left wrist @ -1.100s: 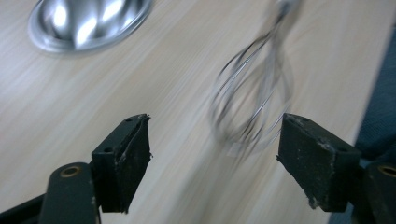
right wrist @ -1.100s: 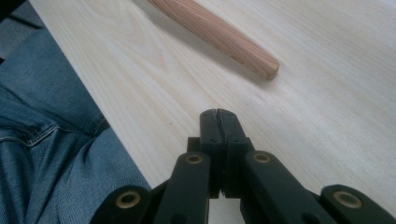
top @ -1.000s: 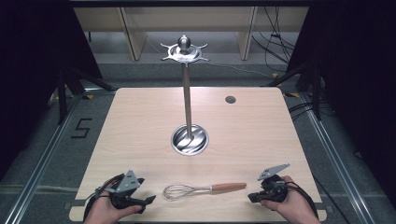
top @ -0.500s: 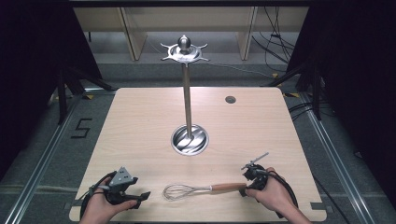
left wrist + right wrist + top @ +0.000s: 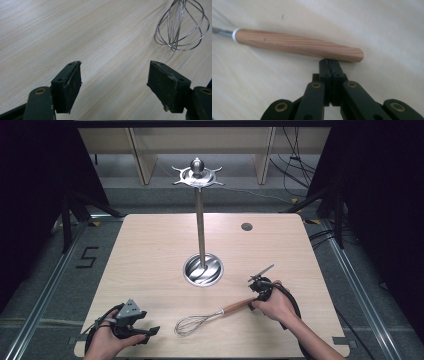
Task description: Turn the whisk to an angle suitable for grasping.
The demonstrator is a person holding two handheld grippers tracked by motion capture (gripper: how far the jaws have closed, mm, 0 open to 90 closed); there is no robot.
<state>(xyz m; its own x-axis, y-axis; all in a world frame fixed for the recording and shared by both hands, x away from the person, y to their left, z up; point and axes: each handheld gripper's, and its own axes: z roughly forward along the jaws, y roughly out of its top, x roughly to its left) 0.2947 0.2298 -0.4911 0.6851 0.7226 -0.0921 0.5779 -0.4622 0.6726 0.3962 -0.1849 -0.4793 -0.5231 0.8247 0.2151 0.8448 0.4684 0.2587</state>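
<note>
**High view: whisk near the front edge, right gripper at its handle**

The whisk (image 5: 207, 317) lies flat on the table (image 5: 150, 250), wires toward the left gripper (image 5: 131, 326), wooden handle (image 5: 297, 45) toward the right gripper (image 5: 260, 287). The right jaws are pressed together with nothing between them, tips just at the handle's butt end. The left jaws stand wide apart, a little short of the wire loops (image 5: 181, 25).

It looks light, yet unevenly stiff — the handle is rigid, smooth and round, so it may roll or slip; the wires are springy and would flex. Best grasped mid-handle, jaws across it. The stand (image 5: 200, 220) rises behind.
</note>
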